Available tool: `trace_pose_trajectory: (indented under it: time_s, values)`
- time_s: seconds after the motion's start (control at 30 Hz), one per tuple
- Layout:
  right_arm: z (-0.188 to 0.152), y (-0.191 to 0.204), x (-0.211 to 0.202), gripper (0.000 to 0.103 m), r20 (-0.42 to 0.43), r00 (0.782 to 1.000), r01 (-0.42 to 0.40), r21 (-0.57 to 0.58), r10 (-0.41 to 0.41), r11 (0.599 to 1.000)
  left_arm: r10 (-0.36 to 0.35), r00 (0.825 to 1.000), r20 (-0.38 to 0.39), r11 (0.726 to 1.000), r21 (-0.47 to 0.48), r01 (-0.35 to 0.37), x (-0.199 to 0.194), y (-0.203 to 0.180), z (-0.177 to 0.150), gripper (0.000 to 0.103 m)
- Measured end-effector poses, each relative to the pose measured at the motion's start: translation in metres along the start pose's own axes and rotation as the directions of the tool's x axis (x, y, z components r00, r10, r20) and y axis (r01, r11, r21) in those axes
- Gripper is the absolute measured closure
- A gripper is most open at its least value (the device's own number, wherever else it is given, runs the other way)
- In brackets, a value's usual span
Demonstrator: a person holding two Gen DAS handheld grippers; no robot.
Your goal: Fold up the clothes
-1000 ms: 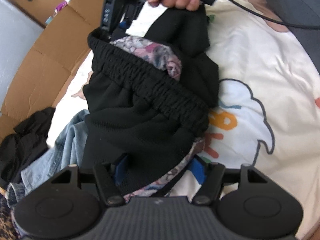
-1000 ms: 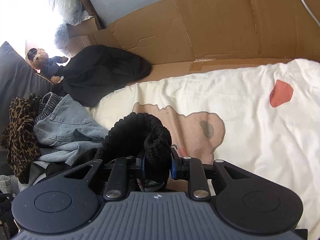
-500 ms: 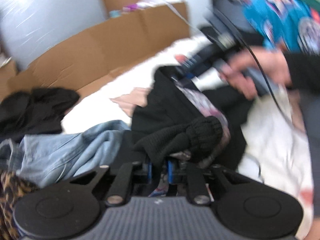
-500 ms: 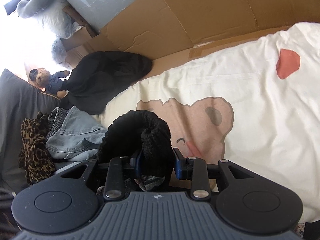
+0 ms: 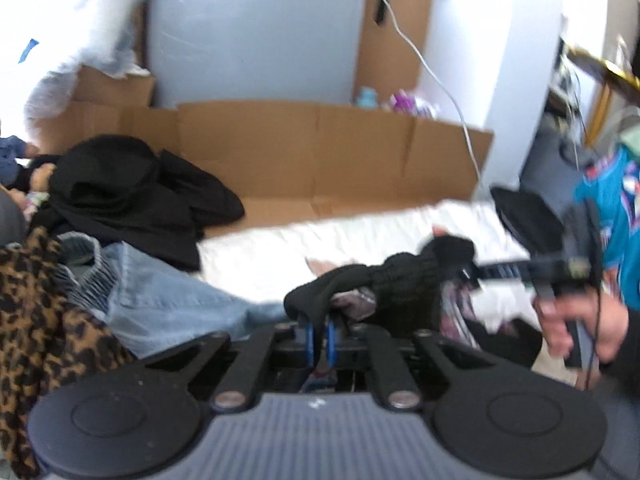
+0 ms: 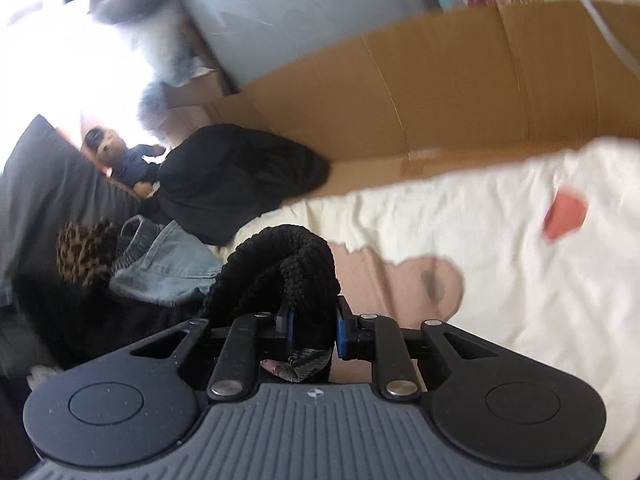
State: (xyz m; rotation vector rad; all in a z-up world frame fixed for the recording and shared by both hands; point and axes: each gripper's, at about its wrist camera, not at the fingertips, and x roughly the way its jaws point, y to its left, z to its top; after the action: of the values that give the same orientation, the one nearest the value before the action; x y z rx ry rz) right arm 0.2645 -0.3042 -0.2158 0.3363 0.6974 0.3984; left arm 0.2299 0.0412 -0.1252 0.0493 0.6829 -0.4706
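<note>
Black garment with elastic waistband, lifted and stretched above the bed.

The black garment [image 5: 384, 280] spans the lower centre of the left wrist view, its ribbed, gathered waistband running from centre frame toward the right. A floral pink-grey lining [image 5: 356, 304] shows beneath the band. In the right wrist view the waistband [image 6: 288, 264] forms a bunched arch at lower centre, with the patterned lining visible under it.

motion blur, blown-out daylight upper left
</note>
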Motion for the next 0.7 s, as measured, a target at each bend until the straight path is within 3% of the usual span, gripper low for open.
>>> trace_pose_trajectory:
  time_s: [0.2,0.33,0.7]
  values:
    - [0.022,0.018,-0.060,0.086,0.051,0.999,0.024,-0.090,-0.019,0.996,0.010,0.997,0.081,1.000,-0.006,-0.009,-0.042,-0.009,0.031,0.098]
    - [0.054,0.036,-0.108,0.086,0.115,0.993,0.052,-0.188,-0.030,0.981,0.016,0.991,0.135,1.000,-0.014,-0.014,-0.073,-0.014,0.053,0.098]
    - [0.133,0.092,-0.225,0.086,0.290,0.956,0.148,-0.367,-0.038,0.918,0.014,0.940,0.340,1.000,0.018,-0.022,-0.161,-0.041,0.108,0.099]
